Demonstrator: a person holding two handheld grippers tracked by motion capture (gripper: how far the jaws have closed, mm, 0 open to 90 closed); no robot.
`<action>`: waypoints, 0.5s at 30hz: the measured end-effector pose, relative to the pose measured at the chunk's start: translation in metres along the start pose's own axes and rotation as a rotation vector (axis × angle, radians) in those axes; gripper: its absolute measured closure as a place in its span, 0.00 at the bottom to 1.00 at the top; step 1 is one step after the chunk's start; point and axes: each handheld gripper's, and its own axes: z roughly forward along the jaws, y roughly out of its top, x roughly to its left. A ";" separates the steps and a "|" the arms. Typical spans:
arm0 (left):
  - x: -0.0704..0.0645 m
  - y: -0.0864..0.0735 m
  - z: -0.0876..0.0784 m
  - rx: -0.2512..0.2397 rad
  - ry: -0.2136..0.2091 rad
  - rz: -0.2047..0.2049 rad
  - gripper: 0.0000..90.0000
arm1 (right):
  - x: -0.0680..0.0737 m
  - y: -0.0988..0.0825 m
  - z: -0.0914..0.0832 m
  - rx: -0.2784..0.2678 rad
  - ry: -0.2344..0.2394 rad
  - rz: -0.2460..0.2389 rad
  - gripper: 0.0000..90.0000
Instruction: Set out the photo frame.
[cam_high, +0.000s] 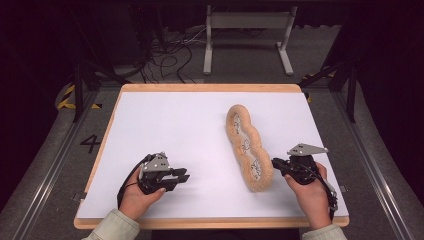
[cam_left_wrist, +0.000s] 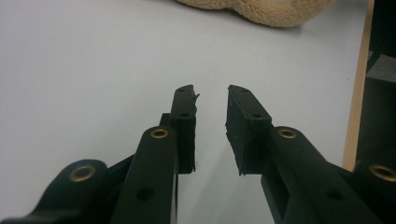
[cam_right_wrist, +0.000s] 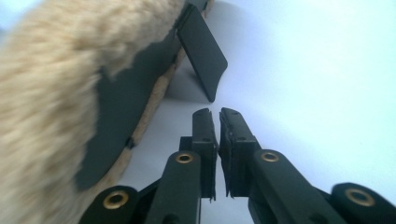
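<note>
Item: fleecy tan piece (cam_high: 248, 148), long and lobed, with a pale printed inner face. It lies on the white sheet, right of centre in the high view, running from the upper middle down toward the lower right. It looks folded or rolled along its length into a narrow band. In the right gripper view (cam_right_wrist: 51, 107) it fills the left side, showing a dark underside panel and a dark tab standing out near the top centre.

Left tongs (cam_high: 181, 177): lower left of the high view, held low over bare sheet, well apart from the piece. The left gripper view (cam_left_wrist: 211, 100) shows a narrow gap between the jaws and nothing in it.

Right tongs (cam_high: 276, 162): lower right of the high view, tips just beside the near end of the piece. The right gripper view (cam_right_wrist: 217, 114) shows the jaws nearly together with a thin slit between them, gripping nothing.

Progress, as judged: the piece rests released and gathered lengthwise, with neither pair of tongs gripping it. The fold appears made. Any further tidying or a second fold is not yet begun, and whether one is needed I cannot tell.

Surface: worktop (cam_high: 210, 88) with a light wooden rim, covered by a plain white sheet and carrying the fleecy piece.

Room: dark grey floor; loose cables (cam_high: 167, 57) at the upper left; a pale metal frame (cam_high: 247, 22) at the upper centre; yellow-black tape (cam_high: 67, 97) at the left; a painted numeral (cam_high: 90, 143) on the floor.
</note>
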 end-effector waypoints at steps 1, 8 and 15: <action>0.001 0.000 0.001 -0.002 0.000 -0.001 0.80 | 0.001 -0.001 -0.005 -0.006 -0.001 0.007 0.92; 0.002 0.002 0.005 0.005 -0.007 -0.006 0.77 | 0.002 0.004 -0.031 -0.043 -0.009 0.018 0.85; 0.003 0.002 0.005 0.005 0.001 -0.020 0.76 | 0.003 0.021 -0.041 -0.081 -0.001 0.041 0.71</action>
